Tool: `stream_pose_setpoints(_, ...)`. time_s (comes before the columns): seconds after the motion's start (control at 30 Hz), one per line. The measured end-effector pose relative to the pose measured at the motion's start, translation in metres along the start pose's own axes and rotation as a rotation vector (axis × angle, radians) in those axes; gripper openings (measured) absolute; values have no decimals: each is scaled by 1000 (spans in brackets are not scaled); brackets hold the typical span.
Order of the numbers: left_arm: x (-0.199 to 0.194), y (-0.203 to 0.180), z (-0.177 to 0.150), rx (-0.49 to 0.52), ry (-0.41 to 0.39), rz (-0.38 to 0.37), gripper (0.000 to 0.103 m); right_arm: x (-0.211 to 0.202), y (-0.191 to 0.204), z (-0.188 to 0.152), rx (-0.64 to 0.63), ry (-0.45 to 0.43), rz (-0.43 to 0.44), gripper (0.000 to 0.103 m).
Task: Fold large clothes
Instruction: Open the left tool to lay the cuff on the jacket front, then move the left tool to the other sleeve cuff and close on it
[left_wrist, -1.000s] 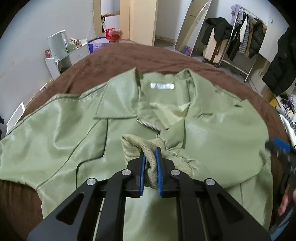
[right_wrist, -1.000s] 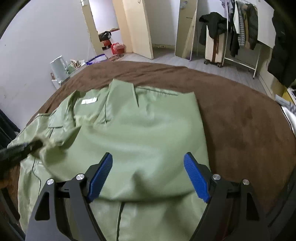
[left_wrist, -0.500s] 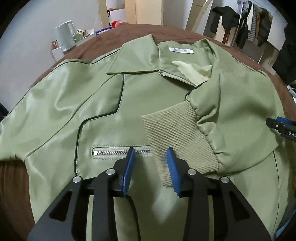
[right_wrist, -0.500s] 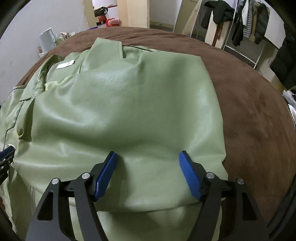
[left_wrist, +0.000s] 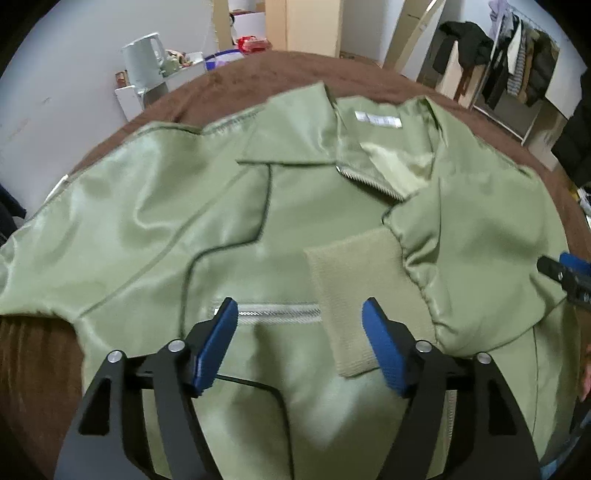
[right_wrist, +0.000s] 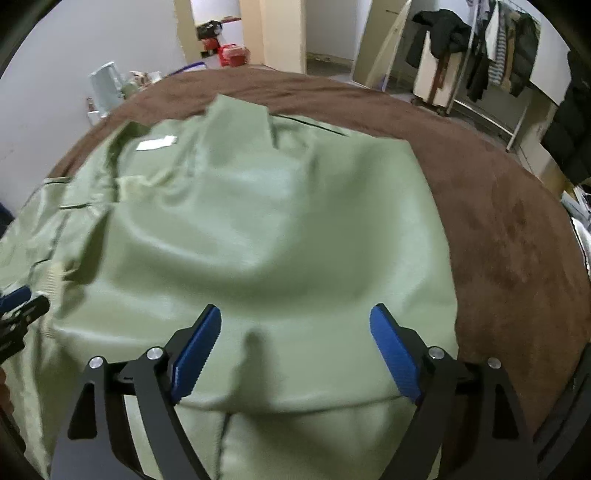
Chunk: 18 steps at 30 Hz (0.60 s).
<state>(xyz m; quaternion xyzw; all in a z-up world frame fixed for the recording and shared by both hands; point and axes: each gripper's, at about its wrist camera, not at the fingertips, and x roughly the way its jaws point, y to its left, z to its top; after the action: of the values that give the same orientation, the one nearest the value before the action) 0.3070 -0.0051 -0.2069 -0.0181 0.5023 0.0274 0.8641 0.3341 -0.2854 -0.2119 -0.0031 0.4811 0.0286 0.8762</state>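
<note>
A shiny light-green jacket (left_wrist: 177, 229) lies front-up on a brown bed (left_wrist: 258, 77), collar and white label toward the far side. Its right sleeve is folded across the chest, and the ribbed cuff (left_wrist: 351, 295) rests flat by the pocket zipper (left_wrist: 277, 312). My left gripper (left_wrist: 299, 321) hovers just above the cuff, its jaws opening and its blue pads clear of the cloth. In the right wrist view the folded sleeve and side panel (right_wrist: 280, 229) fill the frame. My right gripper (right_wrist: 295, 325) stands over the panel with its jaws opening, and nothing pinched between them.
Bare brown bed (right_wrist: 498, 236) extends to the right of the jacket. Beyond the far edge stand a white kettle on a shelf (left_wrist: 142, 61), a wooden doorway (left_wrist: 310, 26) and a rack of dark coats (left_wrist: 517, 70). The right gripper's tip (left_wrist: 565, 271) shows at the left view's right edge.
My left gripper let go of the ribbed cuff and spread wide; the cuff now lies flat on the jacket front. Both grippers sank closer to the jacket. The right jaws narrowed, then widened.
</note>
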Motion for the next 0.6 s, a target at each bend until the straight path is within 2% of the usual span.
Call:
stream_pose_setpoints(0.03,-3,2,2,-1,-2,1,78,-5,4,0,-6,-3,6,87)
stream_pose_setpoints(0.17,-21,12,10,0,-28,17,86,-26,29,2,-40,-25,33,90)
stream_pose_setpoints(0.23,-28,21,13,-13,-34,23,92,-34,44,2,-60,-38,48,94)
stream_pose_setpoints(0.3,-34,39,14,-49,-46,33,93,-39,56,1,-76,-52,61,96)
stream_pose_setpoints(0.43,-40,82,8,-146,-85,85,95,-38,83,1,-100,-40,94,96)
stream_pose_setpoints(0.6,-35,159,-11,-302,-98,168,95,-32,110,1,-141,-34,117,96)
